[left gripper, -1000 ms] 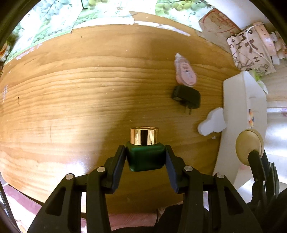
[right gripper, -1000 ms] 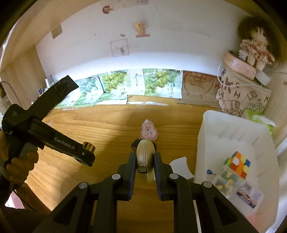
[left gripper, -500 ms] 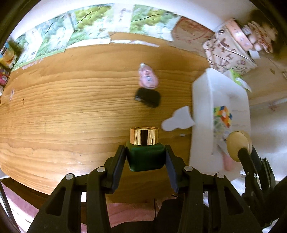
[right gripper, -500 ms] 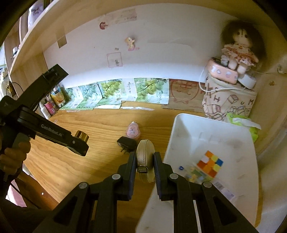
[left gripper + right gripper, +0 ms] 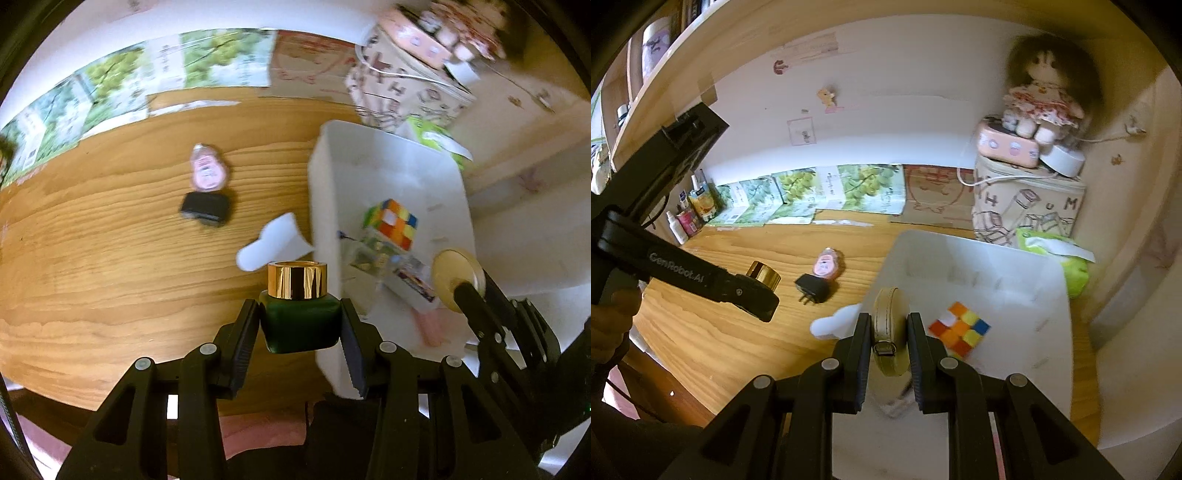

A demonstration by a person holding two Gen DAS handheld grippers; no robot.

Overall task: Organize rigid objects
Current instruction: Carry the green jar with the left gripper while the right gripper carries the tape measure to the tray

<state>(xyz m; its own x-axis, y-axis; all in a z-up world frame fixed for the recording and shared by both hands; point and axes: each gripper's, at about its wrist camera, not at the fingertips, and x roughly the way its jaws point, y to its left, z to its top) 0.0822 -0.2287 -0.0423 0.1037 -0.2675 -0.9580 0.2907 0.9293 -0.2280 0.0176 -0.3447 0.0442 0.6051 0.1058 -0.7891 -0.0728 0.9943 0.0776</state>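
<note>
On the wooden desk (image 5: 110, 258), going left to right in the left wrist view, we see a pink bottle-shaped item (image 5: 207, 173) with a black plug adapter (image 5: 205, 208) just beside it, then a white cloud-shaped piece (image 5: 271, 243) against the wall of the white bin (image 5: 323, 206). Our left tool (image 5: 299, 325) is clamped on a green jar with a gold cap (image 5: 297, 306), held above the desk's edge beside the bin. Inside the bin lie a Rubik's cube (image 5: 393, 223) and a clear packet (image 5: 384, 262). Our right tool (image 5: 888, 345) grips a round tan tape measure (image 5: 888, 328) on edge, over the bin's near wall.

Only the right wrist view shows the bottles (image 5: 683, 218) at the desk's far left, the person's hand (image 5: 609, 325) on the left tool's handle, the doll (image 5: 1045, 96) on the patterned box (image 5: 1030, 210), and the green tissue pack (image 5: 1067, 262) touching the bin's far corner.
</note>
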